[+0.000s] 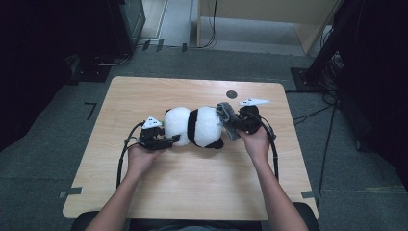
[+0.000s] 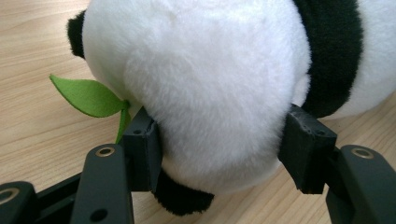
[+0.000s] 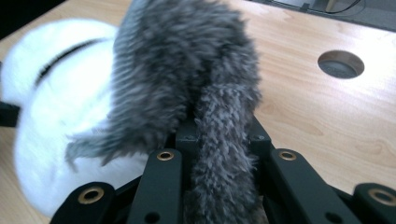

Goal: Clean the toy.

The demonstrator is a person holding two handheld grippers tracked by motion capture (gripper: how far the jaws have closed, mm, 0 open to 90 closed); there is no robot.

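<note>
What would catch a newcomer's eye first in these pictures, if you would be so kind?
The black-and-white plush panda lying on its side in the middle of the wooden table, with a green felt leaf by its head. The left gripper clamps the panda's white head from both sides. At the panda's other end, the right gripper is shut on a fuzzy grey cloth draped over the panda's body.

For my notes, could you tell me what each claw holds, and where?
Left claw grips the toy panda by its white end; right claw pinches the grey furry cloth by a strip.
</note>
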